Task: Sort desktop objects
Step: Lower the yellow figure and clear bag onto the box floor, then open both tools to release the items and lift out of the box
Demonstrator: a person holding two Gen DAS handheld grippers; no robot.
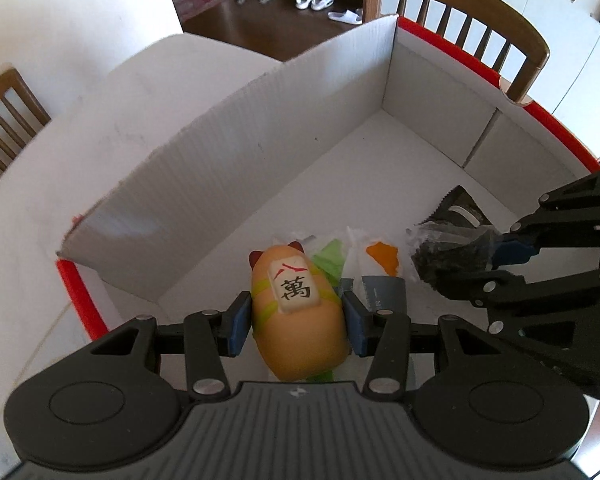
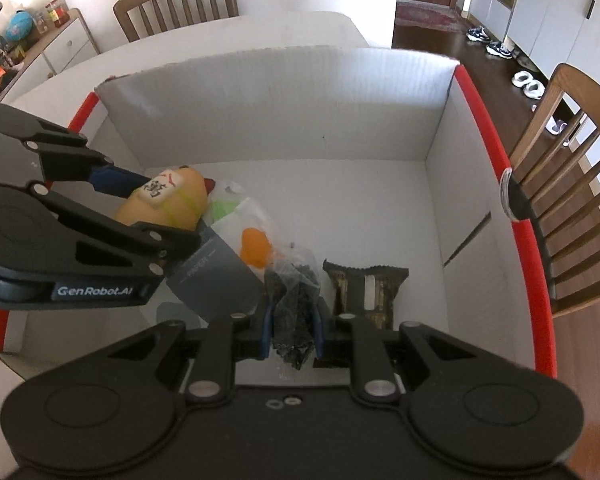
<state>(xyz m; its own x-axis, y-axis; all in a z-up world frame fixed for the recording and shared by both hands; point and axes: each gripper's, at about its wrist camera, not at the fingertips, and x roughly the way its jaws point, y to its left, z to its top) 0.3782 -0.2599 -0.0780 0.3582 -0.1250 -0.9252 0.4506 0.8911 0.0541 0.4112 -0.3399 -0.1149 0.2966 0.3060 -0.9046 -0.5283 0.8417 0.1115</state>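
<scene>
My left gripper [image 1: 296,322] is shut on an orange cat-shaped toy [image 1: 298,320] with a mahjong tile on its back, held over the white box [image 1: 260,152] with red rim. The toy also shows in the right wrist view [image 2: 168,200]. My right gripper [image 2: 291,330] is shut on a clear packet of dark bits [image 2: 294,300], inside the box; it also shows in the left wrist view [image 1: 448,262]. On the box floor lie a grey packet [image 2: 216,280], a white packet with orange [image 2: 252,240], one with green [image 2: 222,206], and a dark snack bar [image 2: 366,292].
The box stands on a white table [image 1: 32,208]. Wooden chairs stand at the far side [image 1: 460,20], the left [image 1: 4,120], and in the right wrist view [image 2: 572,184]. The box's tall walls [image 2: 280,108] surround both grippers.
</scene>
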